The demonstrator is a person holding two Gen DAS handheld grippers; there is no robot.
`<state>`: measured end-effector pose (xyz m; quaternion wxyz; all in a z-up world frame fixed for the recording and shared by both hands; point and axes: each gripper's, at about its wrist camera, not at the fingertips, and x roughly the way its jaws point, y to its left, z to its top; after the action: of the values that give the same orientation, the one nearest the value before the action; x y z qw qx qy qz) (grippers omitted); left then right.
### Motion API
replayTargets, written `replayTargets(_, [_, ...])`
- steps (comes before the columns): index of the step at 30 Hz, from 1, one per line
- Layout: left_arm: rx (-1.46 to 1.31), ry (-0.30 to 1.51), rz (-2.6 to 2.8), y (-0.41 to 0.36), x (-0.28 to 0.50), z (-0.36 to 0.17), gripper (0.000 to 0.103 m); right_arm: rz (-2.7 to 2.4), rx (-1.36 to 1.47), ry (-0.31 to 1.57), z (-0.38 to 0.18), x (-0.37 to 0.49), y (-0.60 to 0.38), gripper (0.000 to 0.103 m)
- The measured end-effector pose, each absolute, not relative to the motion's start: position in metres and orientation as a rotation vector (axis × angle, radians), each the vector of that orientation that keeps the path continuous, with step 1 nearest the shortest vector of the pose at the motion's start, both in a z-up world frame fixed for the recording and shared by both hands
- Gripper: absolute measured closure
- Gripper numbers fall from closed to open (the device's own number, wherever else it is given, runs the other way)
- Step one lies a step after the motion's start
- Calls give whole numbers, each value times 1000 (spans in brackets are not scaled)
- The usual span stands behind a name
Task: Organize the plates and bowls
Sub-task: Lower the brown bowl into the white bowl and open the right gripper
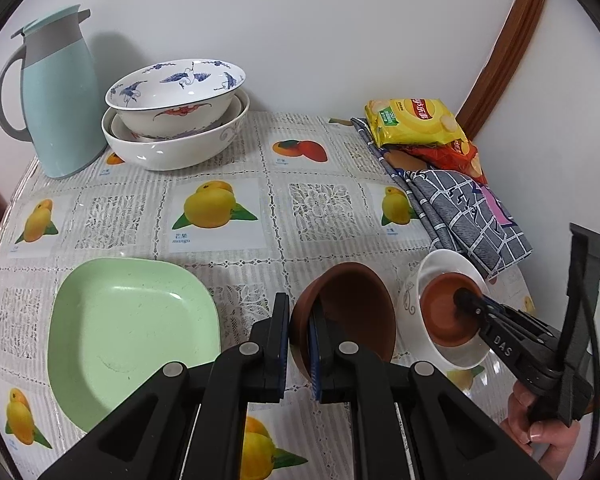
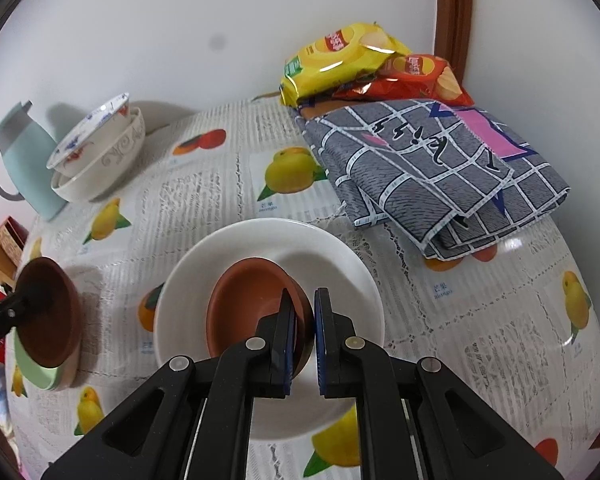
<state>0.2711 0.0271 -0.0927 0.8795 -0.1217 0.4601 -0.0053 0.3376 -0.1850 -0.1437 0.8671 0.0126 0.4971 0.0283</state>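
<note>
My left gripper (image 1: 299,354) is shut on the rim of a brown bowl (image 1: 352,304) and holds it tilted above the table, right of a green square plate (image 1: 128,336). My right gripper (image 2: 303,340) is shut on the rim of a smaller brown dish (image 2: 248,308) that sits inside a white bowl (image 2: 340,264). In the left wrist view the right gripper (image 1: 466,300) reaches into that brown dish (image 1: 444,312) in the white bowl (image 1: 440,264). In the right wrist view the left-held brown bowl (image 2: 48,312) hangs over the green plate (image 2: 36,372).
Stacked white bowls, the top one with blue cranes (image 1: 176,92), stand at the back left beside a light-blue jug (image 1: 56,96). A folded grey checked cloth (image 2: 440,172) and chip bags (image 2: 352,56) lie at the back right. The fruit-print tablecloth (image 1: 216,208) covers the table by the wall.
</note>
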Motion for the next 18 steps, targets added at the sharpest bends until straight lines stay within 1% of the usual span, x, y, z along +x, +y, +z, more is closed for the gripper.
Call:
replayTargets(11, [-261,967,-17,27,277,-96,94,82,8,1077,-153,347,-184,94])
replayTargets(18, [-261,972,-20,27,278,-100,94,54,-75,1103,-156,348,-176,94])
